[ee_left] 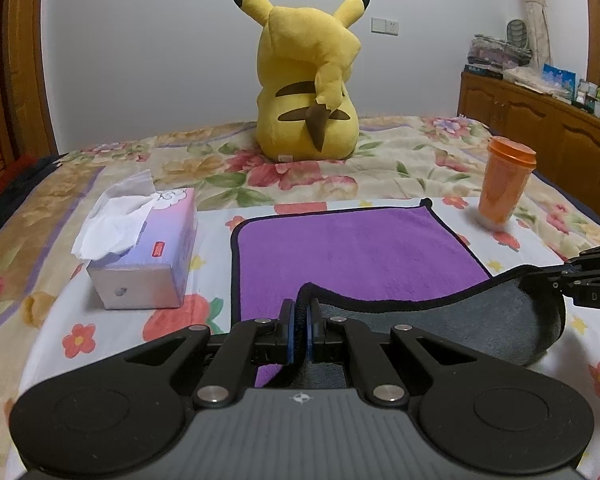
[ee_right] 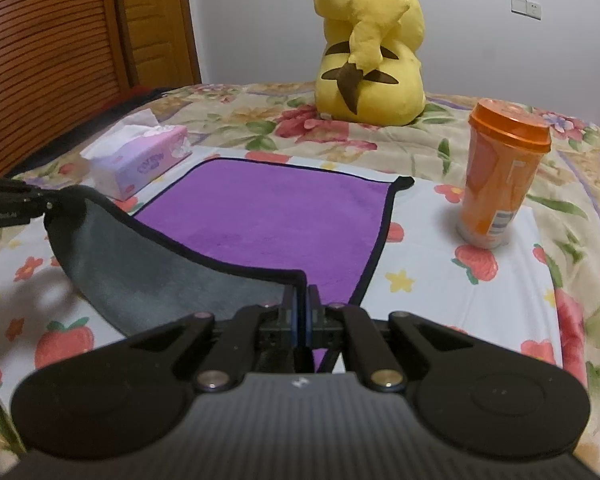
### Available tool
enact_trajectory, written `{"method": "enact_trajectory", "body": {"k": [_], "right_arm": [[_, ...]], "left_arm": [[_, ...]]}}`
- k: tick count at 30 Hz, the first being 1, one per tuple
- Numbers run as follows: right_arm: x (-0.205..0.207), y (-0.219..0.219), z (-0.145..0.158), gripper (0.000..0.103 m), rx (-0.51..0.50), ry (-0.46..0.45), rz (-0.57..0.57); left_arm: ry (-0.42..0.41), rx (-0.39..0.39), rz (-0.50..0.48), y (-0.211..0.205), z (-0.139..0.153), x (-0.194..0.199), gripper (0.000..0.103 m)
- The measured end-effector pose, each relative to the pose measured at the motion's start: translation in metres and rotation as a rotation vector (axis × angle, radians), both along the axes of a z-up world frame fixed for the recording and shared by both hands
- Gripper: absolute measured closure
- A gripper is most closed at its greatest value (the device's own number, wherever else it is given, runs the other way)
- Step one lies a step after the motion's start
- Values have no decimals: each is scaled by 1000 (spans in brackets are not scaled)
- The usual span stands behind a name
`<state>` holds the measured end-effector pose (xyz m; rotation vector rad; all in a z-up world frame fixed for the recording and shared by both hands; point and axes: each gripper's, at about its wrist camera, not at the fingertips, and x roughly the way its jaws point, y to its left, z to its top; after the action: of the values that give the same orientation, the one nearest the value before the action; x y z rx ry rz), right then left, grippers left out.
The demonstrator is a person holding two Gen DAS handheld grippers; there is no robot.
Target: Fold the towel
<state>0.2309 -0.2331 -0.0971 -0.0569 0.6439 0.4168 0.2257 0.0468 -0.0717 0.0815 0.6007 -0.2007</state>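
Both near corners of the purple towel (ee_left: pixel 352 248) are pinched and lifted by the left gripper (ee_left: pixel 300 320) and right gripper (ee_right: pixel 302 304); the fold toward the plush (ee_left: pixel 308 80) is barely begun.

A tissue box (ee_left: pixel 140 248) flanked the towel (ee_left: pixel 348 252) on the left, an orange cup (ee_right: pixel 500 176) right; bare bedspread (ee_right: pixel 440 280) lay between

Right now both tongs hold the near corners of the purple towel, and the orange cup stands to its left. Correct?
Not quite: the orange cup stands right of the purple towel, as the right wrist view shows. The tissue box is on the left.
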Motion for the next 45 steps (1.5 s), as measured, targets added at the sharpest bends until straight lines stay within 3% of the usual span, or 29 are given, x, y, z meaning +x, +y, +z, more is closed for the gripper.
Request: {"method": "enact_trajectory", "body": {"k": [16,35,45], "right_arm": [[27,-3,-10,99,16,3,0],[62,-1,10,99,8,-94,11],[88,7,18,99,-16,-183,-13]], "left_arm": [[8,13,4,0,-14,32,95],[-71,-45,30,1,13,68,95],[-110,-13,21,-4,22,98,94]]}}
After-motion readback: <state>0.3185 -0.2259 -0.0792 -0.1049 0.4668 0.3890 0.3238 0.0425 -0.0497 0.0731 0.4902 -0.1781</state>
